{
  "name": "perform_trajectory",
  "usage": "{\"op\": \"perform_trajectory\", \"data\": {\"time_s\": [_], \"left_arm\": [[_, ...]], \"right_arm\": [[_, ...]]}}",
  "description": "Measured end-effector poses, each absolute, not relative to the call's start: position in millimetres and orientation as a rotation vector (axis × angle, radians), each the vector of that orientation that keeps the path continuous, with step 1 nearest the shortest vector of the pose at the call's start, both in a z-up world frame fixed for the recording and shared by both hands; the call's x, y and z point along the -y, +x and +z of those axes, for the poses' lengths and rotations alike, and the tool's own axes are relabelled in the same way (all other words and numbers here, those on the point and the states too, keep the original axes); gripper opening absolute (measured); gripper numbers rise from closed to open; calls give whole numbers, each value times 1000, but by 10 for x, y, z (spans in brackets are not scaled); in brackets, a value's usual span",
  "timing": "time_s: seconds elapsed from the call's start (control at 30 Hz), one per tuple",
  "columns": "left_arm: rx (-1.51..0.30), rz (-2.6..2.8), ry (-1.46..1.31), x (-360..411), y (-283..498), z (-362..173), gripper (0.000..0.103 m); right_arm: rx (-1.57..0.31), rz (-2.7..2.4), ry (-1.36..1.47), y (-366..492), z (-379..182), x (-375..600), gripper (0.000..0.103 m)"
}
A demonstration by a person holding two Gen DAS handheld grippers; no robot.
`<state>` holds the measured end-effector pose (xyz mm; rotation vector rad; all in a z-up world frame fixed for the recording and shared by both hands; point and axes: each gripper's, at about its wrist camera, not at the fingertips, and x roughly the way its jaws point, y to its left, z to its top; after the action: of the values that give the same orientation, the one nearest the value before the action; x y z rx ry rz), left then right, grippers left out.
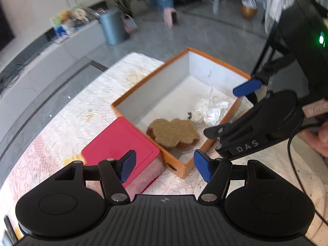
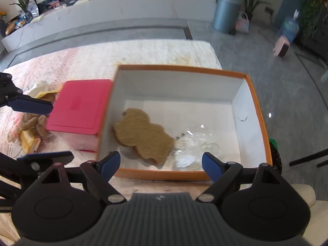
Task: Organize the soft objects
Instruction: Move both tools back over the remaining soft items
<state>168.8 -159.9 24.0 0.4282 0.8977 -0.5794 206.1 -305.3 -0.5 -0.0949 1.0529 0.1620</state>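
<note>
An open orange box with a white inside stands on the table. In it lie a flat brown cloud-shaped soft pad and a crumpled clear plastic bag. My left gripper is open and empty above the box's near corner. My right gripper is open and empty at the box's near wall; it also shows in the left wrist view. A tan knotted rope toy and a white and yellow cloth lie left of the box.
A pink lidded box stands against the orange box's left side. The table has a pale lace cloth. A grey bin and a low white bench stand on the floor beyond.
</note>
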Motion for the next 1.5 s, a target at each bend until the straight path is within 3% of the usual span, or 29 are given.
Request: {"op": "perform_trajectory", "data": {"time_s": [0.33, 0.63, 0.8, 1.03, 1.5], "left_arm": [[-747, -398, 165, 639, 1070, 329, 76], [-695, -90, -67, -434, 719, 32, 75], [-754, 5, -121, -805, 699, -224, 74], [-847, 21, -206, -1030, 821, -594, 73], [-932, 64, -281, -1147, 1349, -834, 72]], "right_arm": [[-861, 224, -70, 1438, 11, 2334, 86], [-671, 293, -72, 1049, -307, 1630, 86], [-683, 389, -103, 1090, -562, 1209, 85], [-731, 469, -173, 1283, -819, 797, 71], [-732, 566, -349, 1909, -1090, 337, 71]]}}
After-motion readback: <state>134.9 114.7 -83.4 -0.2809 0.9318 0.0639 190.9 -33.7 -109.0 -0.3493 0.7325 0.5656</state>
